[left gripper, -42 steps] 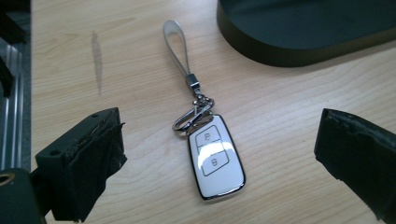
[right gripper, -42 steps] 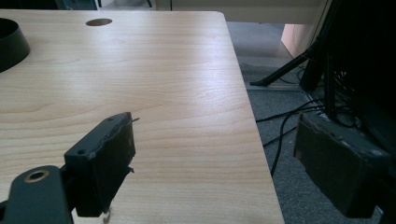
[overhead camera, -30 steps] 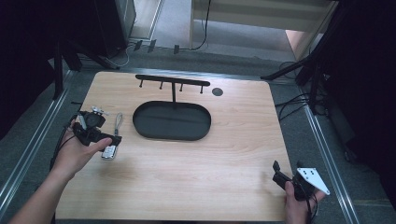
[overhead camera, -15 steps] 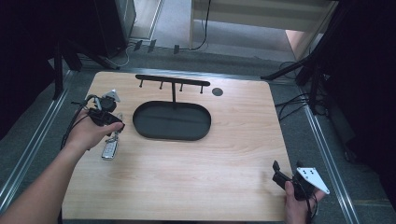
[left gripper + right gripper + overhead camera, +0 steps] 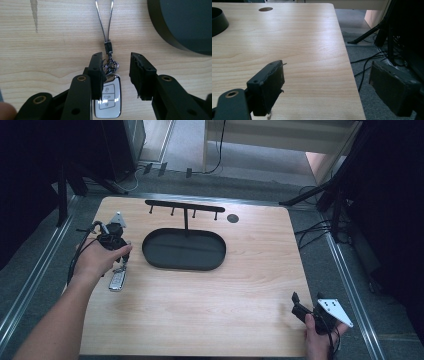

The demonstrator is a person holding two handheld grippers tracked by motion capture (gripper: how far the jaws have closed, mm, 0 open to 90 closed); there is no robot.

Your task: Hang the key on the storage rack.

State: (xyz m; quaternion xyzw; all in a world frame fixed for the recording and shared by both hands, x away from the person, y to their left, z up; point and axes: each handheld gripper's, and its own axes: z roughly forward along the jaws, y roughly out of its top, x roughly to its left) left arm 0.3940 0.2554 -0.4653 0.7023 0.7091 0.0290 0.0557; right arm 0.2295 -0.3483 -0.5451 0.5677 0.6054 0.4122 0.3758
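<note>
Silver metal shows at the clasp of the car key, which lies near the table's left edge, beside the black tray. The left gripper is released around that clasp; I would centre it before closing. The right gripper hangs released at the front right corner.

Bare table lies between both grippers; the black tray and hook rack crowd the far side.
</note>
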